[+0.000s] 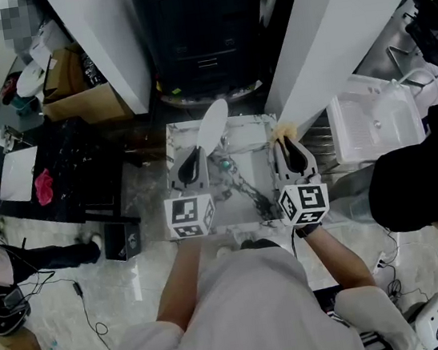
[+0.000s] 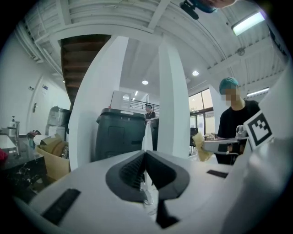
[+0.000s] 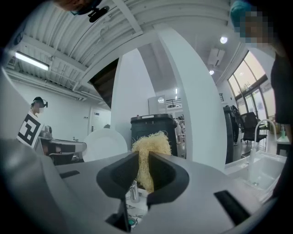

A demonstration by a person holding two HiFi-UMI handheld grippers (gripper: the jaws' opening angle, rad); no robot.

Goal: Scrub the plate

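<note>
left gripper (image 1: 192, 159) jaws pinch plate (image 1: 213, 122) rim, right gripper (image 1: 290, 149) jaws clamp yellow scrubber (image 3: 149, 145); hard scrubbing could lever plate loose.

We stand at a small square table (image 1: 253, 133) with a white top veined in dark grey. Near the middle of the top, a little towards its far edge, lies one small greenish thing (image 1: 222, 164), too small for us to tell what it is. The table stands on a pale marbled floor (image 1: 147, 208). On the floor just left of the table's near corner sits a dark box (image 1: 122, 242), and thin cables (image 1: 88, 310) trail nearer us.
</note>
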